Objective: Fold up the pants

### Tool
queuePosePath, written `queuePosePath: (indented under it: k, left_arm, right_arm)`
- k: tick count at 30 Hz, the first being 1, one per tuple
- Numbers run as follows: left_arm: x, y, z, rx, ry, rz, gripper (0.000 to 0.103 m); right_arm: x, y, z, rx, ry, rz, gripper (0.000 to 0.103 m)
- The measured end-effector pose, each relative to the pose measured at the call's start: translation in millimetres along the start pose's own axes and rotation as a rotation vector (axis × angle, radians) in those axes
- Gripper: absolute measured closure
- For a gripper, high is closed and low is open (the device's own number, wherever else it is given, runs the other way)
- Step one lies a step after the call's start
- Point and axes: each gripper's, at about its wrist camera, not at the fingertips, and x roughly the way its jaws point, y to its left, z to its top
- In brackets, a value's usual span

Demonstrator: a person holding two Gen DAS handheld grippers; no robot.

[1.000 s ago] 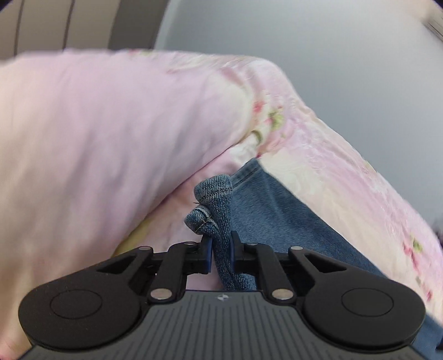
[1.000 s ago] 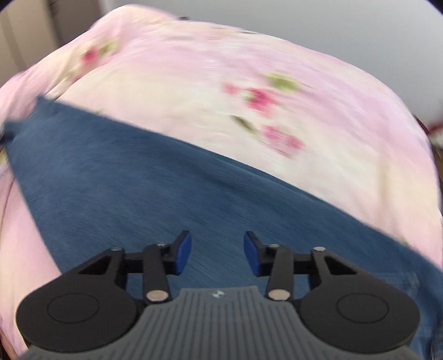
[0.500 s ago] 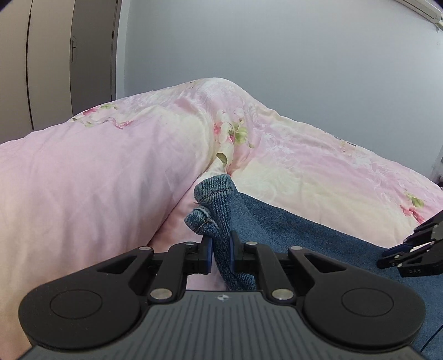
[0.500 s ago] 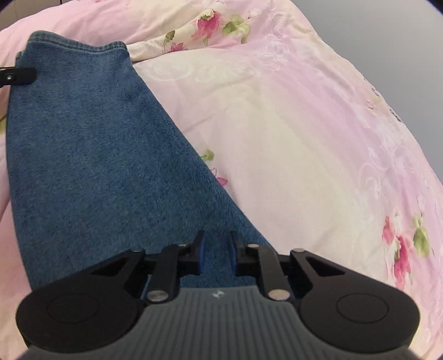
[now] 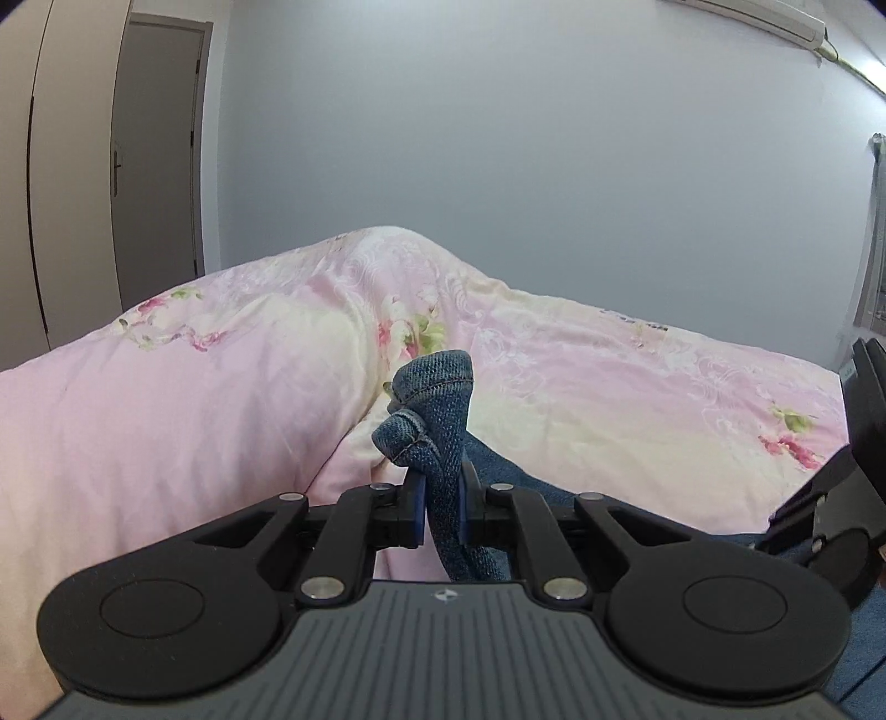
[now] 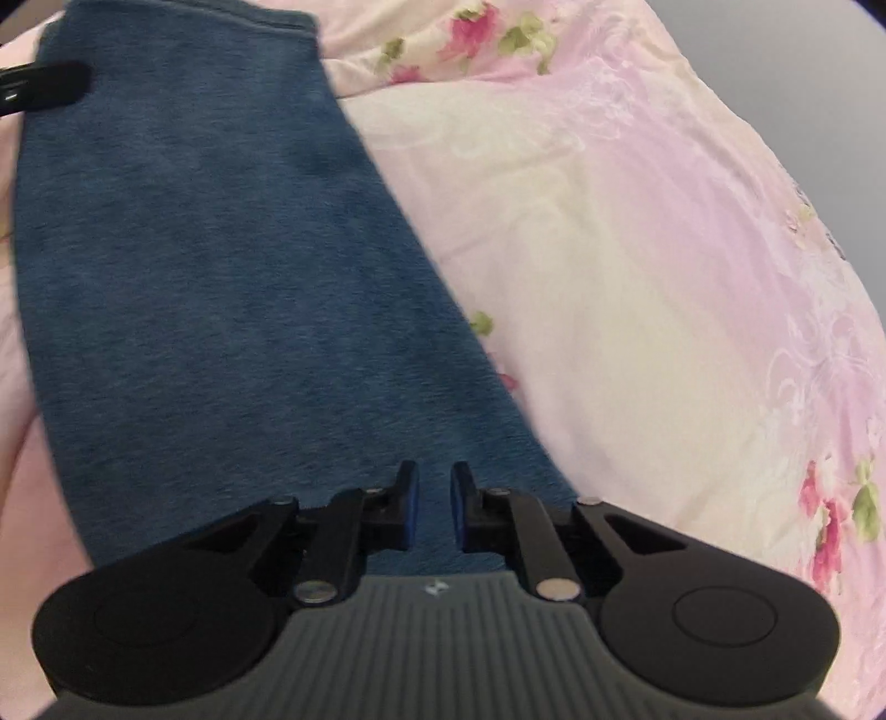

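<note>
Blue denim pants (image 6: 221,277) lie stretched over a pink flowered quilt (image 6: 637,277). My left gripper (image 5: 441,476) is shut on a bunched hem corner of the pants (image 5: 437,399), which sticks up above its pads. In the right wrist view, that gripper's black finger (image 6: 44,83) shows at the leg's far left corner. My right gripper (image 6: 433,487) points steeply down at the near part of the same leg, close to its right edge. Its jaws are closing, with denim filling the narrow gap between the blue pads. The right gripper's body (image 5: 830,498) shows at the right edge of the left wrist view.
The quilt (image 5: 194,415) rises in a soft hump behind the hem. Behind it are a grey wall (image 5: 498,138), grey wardrobe doors (image 5: 155,166) on the left and an air conditioner (image 5: 764,16) at the top right.
My left gripper has risen with the hem still pinched, and more wall now shows. My right gripper swept along the leg to its right edge and its jaws narrowed onto the denim.
</note>
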Motion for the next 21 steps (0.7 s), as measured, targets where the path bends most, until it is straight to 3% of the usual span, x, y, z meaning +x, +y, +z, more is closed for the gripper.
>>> queuePosePath:
  k: [4, 7, 9, 13, 16, 21]
  left_arm:
    - [-10.6, -14.8, 9.0, 0.026, -0.026, -0.018, 0.092]
    - [-18.8, -25.0, 13.2, 0.036, -0.014, -0.074, 0.092]
    - [-25.0, -38.1, 11.7, 0.091, -0.027, -0.054, 0.092]
    - [-44.5, -58.8, 17.2, 0.149, -0.065, -0.081, 0.093]
    - [-57.1, -79.6, 23.6, 0.162, -0.078, -0.123, 0.092]
    - [-76.4, -131.2, 30.9, 0.192, -0.084, -0.232, 0.092]
  right_arm:
    - [-11.9, 40.3, -23.4, -0.065, 0.024, 0.121, 0.096]
    - [3.6, 60.9, -38.7, -0.078, 0.059, 0.107, 0.099]
    - [7.5, 62.9, -42.8, -0.055, 0.059, 0.095, 0.099]
    - [-14.1, 48.0, -53.0, 0.031, 0.047, 0.107, 0.098]
    - [-39.7, 30.4, -76.8, 0.056, 0.045, 0.032, 0.095]
    - [-82.3, -14.4, -135.1, 0.199, 0.067, -0.036, 0.092]
